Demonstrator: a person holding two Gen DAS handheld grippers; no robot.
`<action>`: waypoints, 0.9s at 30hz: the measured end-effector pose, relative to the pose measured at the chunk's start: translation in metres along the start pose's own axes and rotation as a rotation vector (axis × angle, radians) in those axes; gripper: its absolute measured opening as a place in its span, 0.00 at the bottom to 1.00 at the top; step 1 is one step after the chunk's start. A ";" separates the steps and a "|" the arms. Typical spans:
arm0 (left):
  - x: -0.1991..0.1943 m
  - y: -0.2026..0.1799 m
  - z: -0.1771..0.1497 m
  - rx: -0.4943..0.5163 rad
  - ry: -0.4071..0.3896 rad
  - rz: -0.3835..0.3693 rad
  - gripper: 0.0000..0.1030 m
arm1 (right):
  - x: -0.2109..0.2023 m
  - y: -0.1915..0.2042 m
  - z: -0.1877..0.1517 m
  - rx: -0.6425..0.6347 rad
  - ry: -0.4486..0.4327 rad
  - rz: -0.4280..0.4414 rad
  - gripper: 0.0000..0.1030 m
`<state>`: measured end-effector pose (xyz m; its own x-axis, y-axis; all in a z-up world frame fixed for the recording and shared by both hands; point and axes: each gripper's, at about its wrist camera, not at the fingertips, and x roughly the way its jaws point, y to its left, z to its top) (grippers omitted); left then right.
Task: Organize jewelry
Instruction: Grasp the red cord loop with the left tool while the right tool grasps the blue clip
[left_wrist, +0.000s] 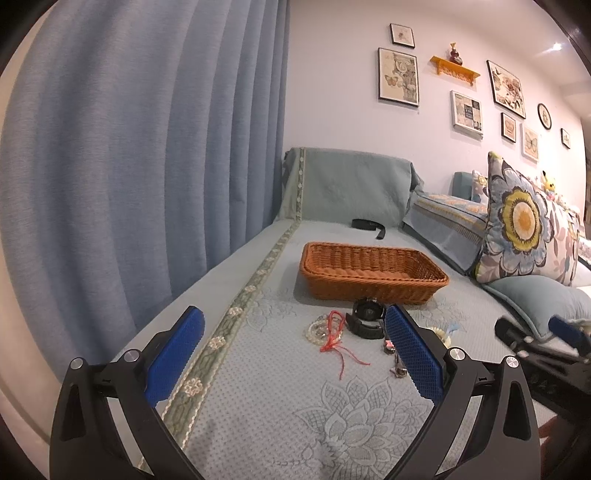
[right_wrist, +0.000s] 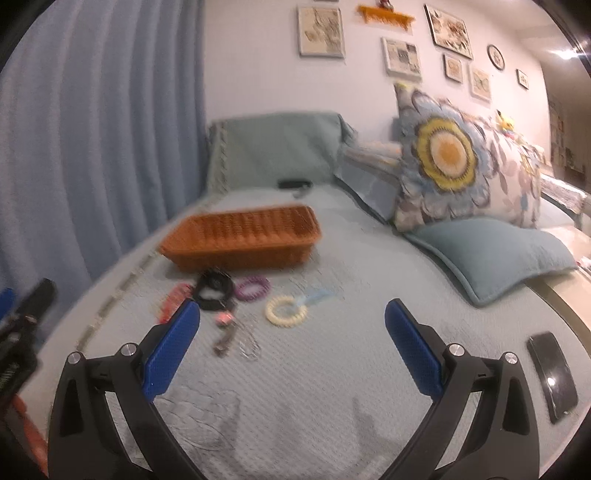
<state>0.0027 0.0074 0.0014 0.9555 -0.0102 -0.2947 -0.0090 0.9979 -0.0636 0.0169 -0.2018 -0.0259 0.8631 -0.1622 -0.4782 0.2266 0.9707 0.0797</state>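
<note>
An orange wicker basket (left_wrist: 373, 275) (right_wrist: 243, 236) sits on the quilted sofa cover with nothing showing inside. In front of it lie a black watch (left_wrist: 365, 319) (right_wrist: 214, 290), a red cord bracelet (left_wrist: 338, 341) over a pale bead bracelet (left_wrist: 317, 329), a purple coil band (right_wrist: 253, 287), a cream ring band (right_wrist: 286, 311) and small metal pieces (right_wrist: 236, 341). My left gripper (left_wrist: 295, 354) hangs open just short of the red cord. My right gripper (right_wrist: 291, 350) is open above the cover, near the cream ring.
A blue curtain (left_wrist: 129, 166) hangs on the left. Cushions (right_wrist: 491, 254) and a floral pillow (left_wrist: 524, 221) line the right. A black phone (right_wrist: 552, 373) lies at the cover's right edge. A black strap (left_wrist: 369, 225) rests behind the basket.
</note>
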 end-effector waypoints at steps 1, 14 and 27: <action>0.004 0.002 0.000 0.002 0.022 0.012 0.92 | 0.011 -0.003 -0.001 0.023 0.069 -0.014 0.93; 0.100 0.024 -0.005 0.125 0.312 -0.224 0.81 | 0.080 -0.031 -0.007 -0.065 0.275 -0.017 0.93; 0.187 0.009 -0.021 0.079 0.517 -0.457 0.41 | 0.152 -0.018 0.015 -0.098 0.341 0.125 0.41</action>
<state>0.1755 0.0129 -0.0741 0.5948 -0.4400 -0.6728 0.4010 0.8877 -0.2262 0.1506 -0.2464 -0.0866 0.6776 0.0112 -0.7354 0.0700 0.9944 0.0796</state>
